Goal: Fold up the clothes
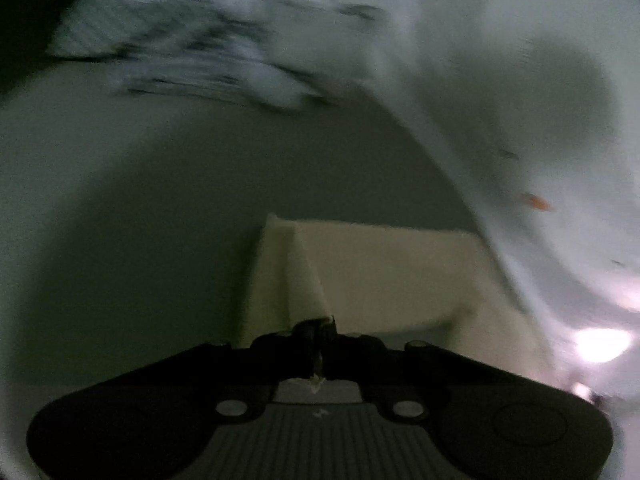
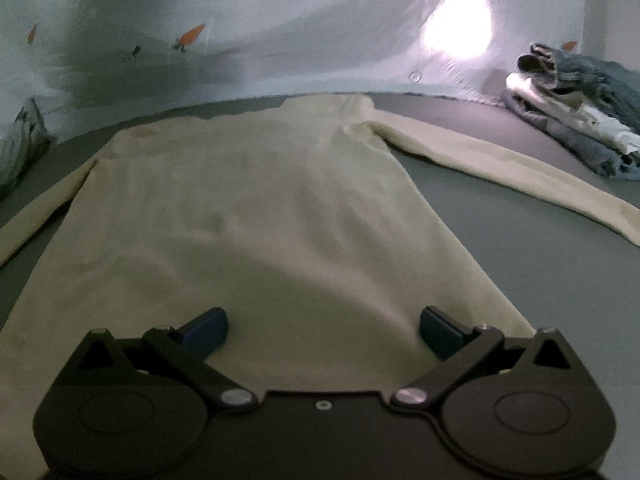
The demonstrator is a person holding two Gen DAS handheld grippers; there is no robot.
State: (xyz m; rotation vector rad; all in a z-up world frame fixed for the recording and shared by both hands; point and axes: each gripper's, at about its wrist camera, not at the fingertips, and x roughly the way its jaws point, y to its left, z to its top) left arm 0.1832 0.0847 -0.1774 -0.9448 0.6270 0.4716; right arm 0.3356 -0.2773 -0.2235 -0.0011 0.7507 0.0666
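From my left wrist camera, the left gripper [image 1: 318,330] has its black jaws pinched tight on a raised edge of the pale cream long-sleeved knit top [image 1: 384,276]. The cloth peaks up into a ridge right at the tips, and the rest of it spreads away over the flat grey surface [image 1: 160,200]. A white carrot-print sheet [image 1: 500,80] curves along the right, and a blurred grey-and-white bundle [image 1: 192,44] sits at top left; I cannot tell what it is.

From my right wrist camera, the right gripper [image 2: 322,330] hangs with its blue-padded fingers [image 2: 206,330] spread wide, nothing between them, above the hem end of the cream top, which lies flat with one sleeve stretched out to the right. A heap of folded denim and white clothes [image 2: 580,112] rests at the far right.
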